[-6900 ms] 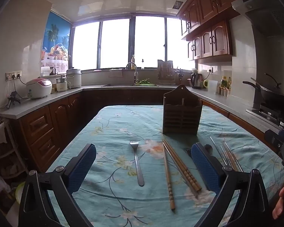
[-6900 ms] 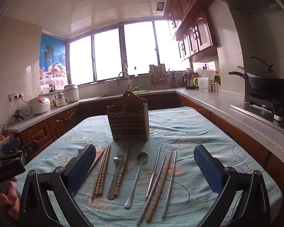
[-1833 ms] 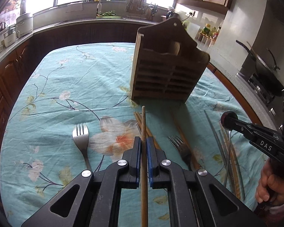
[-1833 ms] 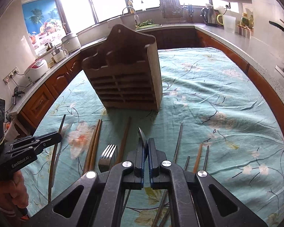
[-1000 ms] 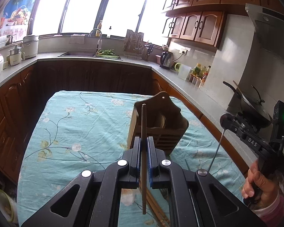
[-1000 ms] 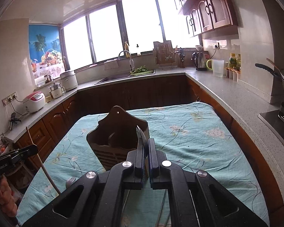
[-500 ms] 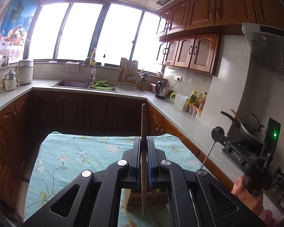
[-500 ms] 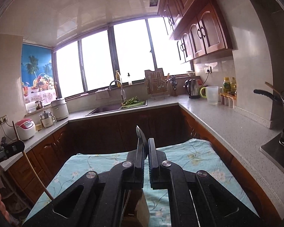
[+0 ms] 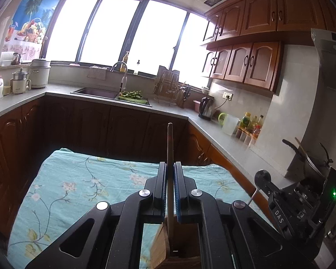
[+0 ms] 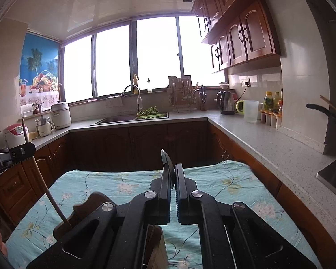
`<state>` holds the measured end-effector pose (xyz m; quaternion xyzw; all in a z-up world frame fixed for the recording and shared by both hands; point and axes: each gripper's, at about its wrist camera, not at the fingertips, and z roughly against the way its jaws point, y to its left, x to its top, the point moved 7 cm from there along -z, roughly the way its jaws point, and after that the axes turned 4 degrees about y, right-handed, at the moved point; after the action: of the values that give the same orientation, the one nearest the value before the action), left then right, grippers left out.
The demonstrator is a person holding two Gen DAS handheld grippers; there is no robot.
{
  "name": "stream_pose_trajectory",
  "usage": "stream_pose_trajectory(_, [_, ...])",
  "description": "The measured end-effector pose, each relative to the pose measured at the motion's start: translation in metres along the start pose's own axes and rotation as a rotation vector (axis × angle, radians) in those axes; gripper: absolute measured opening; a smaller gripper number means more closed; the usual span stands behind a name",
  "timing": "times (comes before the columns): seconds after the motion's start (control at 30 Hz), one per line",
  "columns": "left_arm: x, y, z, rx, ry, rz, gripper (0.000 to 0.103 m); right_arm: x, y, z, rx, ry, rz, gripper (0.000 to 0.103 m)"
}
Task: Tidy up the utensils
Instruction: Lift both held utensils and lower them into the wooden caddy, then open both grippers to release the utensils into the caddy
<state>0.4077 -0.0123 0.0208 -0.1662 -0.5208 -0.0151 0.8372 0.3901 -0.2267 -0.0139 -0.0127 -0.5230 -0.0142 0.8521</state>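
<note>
Risk: chopstick (image 9: 169, 148) may be jammed on the holder (image 10: 87, 210) rim if lowered off-line; spoon (image 10: 167, 164) may be dropped beside it.
Holder: chopstick tip is seen entering it; other contents hidden.
Left gripper (image 9: 170, 192): fingers pinched on the upright chopstick, above the holder.
Right gripper (image 10: 172, 192): fingers pinched on the spoon, above the holder.

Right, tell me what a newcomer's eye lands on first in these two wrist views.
First, the left gripper, shut on a wooden chopstick standing upright, its lower end going down into the wooden utensil holder directly below. Next, the right gripper, clamped on a spoon whose bowl pokes up above the fingers, with the same holder low in view. Behind both, the bright windows above the sink glare.
</note>
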Motion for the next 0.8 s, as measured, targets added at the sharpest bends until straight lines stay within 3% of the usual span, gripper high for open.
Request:
stream_pose_trajectory(0.27, [-0.023, -0.007, -0.04, -0.017, 0.064, -0.01, 0.005, -0.027, 0.002, -0.01, 0.037, 0.085, 0.026, 0.003])
stream_pose_trajectory(0.63, [0.003, 0.003, -0.018, -0.026, 0.101, -0.032, 0.006, -0.025, -0.002, -0.015, 0.084, 0.152, 0.012, 0.003])
stream_pose_trajectory(0.8, [-0.001, 0.003, -0.014, -0.021, 0.104, -0.032, 0.006, -0.024, -0.002, -0.016, 0.092, 0.168, 0.002, 0.006])
